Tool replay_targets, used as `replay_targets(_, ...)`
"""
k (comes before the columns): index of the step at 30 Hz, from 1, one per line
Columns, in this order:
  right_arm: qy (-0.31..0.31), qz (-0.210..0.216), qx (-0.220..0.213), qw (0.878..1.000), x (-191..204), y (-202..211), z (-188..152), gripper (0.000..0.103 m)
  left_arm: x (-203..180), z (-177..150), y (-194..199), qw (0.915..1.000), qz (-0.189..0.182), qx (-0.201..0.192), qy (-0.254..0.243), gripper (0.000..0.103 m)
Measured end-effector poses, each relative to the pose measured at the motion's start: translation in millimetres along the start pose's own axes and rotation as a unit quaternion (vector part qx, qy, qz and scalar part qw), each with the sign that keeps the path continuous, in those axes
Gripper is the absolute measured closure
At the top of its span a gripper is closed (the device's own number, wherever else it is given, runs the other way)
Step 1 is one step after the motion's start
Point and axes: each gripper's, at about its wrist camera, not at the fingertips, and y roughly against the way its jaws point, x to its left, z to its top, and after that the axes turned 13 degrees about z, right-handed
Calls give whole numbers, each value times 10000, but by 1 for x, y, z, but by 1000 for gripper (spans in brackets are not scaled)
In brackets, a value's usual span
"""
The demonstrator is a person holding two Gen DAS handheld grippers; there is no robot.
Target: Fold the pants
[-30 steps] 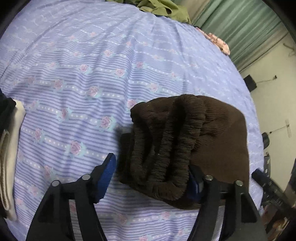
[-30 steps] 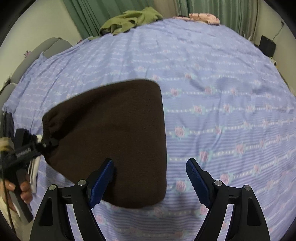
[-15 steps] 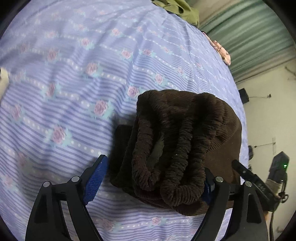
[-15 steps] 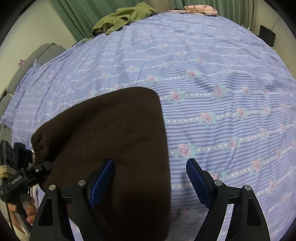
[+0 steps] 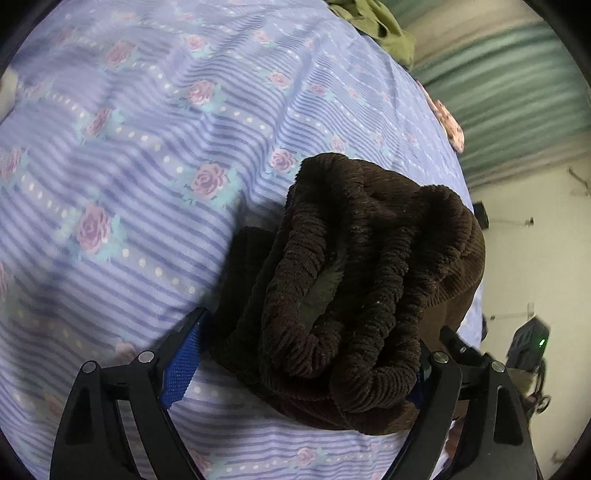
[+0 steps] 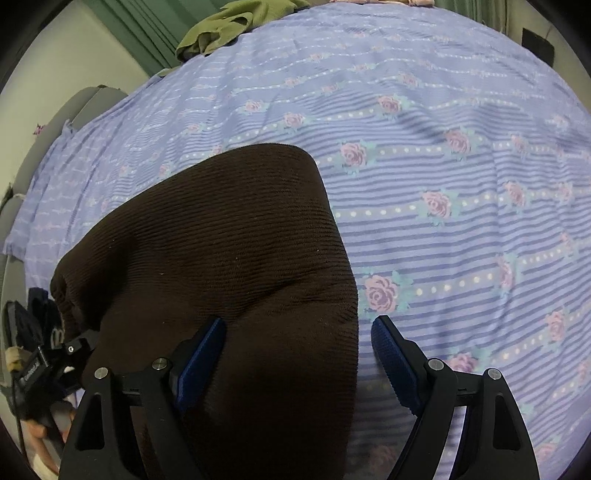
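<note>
The brown corduroy pants (image 5: pixel 369 280) lie folded into a compact bundle on the bed, over a lilac striped bedsheet (image 5: pixel 155 155) printed with pink roses. In the left wrist view the gathered elastic waistband faces the camera in thick ribbed folds, and the left gripper (image 5: pixel 299 354) stands around that end with its jaws wide; they have just been opening. Its blue left pad is clear of the cloth, just beside the bundle, while the right pad is mostly hidden behind the waistband folds, so contact on that side cannot be judged; the cloth sits between the jaws without being pinched. In the right wrist view the smooth folded side of the pants (image 6: pixel 229 258) fills the lower left, and the right gripper (image 6: pixel 299 354) hangs above it with its jaws spread wide, the left finger over the brown cloth and the right finger over the bare bedsheet (image 6: pixel 461 184), the straight edge of the bundle running between them; nothing is held. At the far left of that view the other gripper's black body and part of a hand (image 6: pixel 40 432) show at the waistband end. A crumpled green garment (image 6: pixel 229 29) lies at the far edge of the bed, well apart from the pants, near a green curtain (image 5: pixel 509 88).
</note>
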Motion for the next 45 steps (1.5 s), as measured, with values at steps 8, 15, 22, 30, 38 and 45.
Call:
replay_targets(8, -296, 230, -55, 9993, -7, -4, -1, 28, 13, -17, -2, 9964, -224, -2, 823, 16)
replay_targets(15, -51, 222, -123, 9997, 17, 8, 1, 55, 4, -9, 17, 9979, -107, -120, 625, 44)
replay_targets(22, 285, 438, -457, 9976, 45, 61, -7, 66, -28, -18, 78, 9967, 121, -741, -313, 60)
replay_targets(30, 628, 444, -949, 9925, 81, 145, -44, 67, -43, -51, 150, 9927, -172, -1001, -653, 63)
replay_targets(38, 851, 536, -1457, 9842, 116, 247, -85, 67, -74, -101, 259, 9781, -245, -1752, -1096, 63)
replay_targets(45, 1347, 861, -1858, 9695, 151, 323, -107, 67, -86, -151, 350, 9619, -251, -2496, -1085, 64)
